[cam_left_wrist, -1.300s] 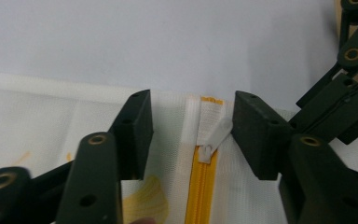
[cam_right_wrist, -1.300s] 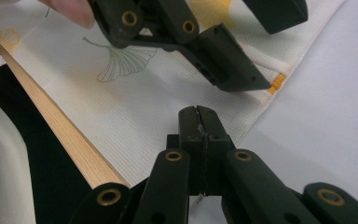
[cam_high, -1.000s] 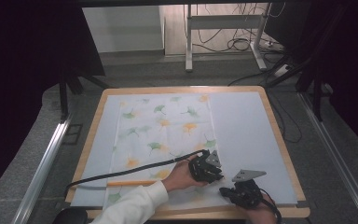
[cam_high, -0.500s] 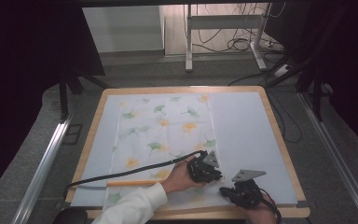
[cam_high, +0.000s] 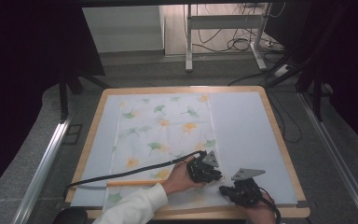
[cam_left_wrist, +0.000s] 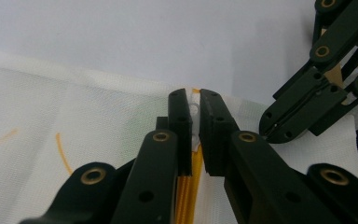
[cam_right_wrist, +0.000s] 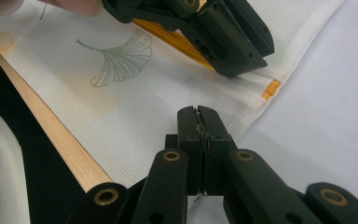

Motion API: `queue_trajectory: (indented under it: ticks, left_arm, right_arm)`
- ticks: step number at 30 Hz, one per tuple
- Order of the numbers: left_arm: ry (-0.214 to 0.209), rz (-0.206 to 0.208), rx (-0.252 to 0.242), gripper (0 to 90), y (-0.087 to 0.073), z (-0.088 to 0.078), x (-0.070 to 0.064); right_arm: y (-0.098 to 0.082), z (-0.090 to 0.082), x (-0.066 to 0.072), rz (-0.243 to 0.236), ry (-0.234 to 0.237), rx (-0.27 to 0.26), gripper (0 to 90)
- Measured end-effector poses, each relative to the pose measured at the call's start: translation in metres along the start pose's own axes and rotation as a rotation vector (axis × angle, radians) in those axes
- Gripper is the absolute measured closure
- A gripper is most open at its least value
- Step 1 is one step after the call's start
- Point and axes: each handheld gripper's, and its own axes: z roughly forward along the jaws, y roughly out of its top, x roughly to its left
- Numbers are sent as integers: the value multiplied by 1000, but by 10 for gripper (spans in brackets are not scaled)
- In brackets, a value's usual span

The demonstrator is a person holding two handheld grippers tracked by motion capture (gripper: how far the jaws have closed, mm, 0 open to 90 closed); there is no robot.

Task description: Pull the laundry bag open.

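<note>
Left gripper (cam_high: 210, 173) low at the near edge, jaws just closed, pinching the cloth (cam_high: 168, 135) fold between its pads; white-sleeved forearm behind it. Right gripper (cam_high: 228, 191) just beside it, jaws clamped tight on the cloth edge.

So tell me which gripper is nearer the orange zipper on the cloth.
Left. The left gripper has its jaws closed right over the orange zipper, while the right gripper pinches the cloth edge beside it.

White cloth (cam_high: 165, 135) printed with green and orange ginkgo leaves on a pale blue table (cam_high: 247, 126).
</note>
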Motion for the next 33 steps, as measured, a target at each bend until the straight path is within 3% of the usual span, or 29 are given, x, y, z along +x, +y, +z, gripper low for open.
queue_trajectory:
  ticks: [16, 26, 28, 33]
  left_arm:
    - [7, 2, 10, 849, 1, -1, 1]
    - [14, 12, 28, 851, 1, -3, 1]
    - [15, 32, 44, 851, 0, -5, 3]
    - [21, 16, 38, 851, 0, -6, 2]
  right_arm:
    - [5, 3, -6, 20, -30, -1, 893]
    - [5, 3, -9, 61, -9, 3, 896]
    - [5, 3, -9, 69, -8, 1, 897]
    - [4, 3, -10, 73, -3, 1, 897]
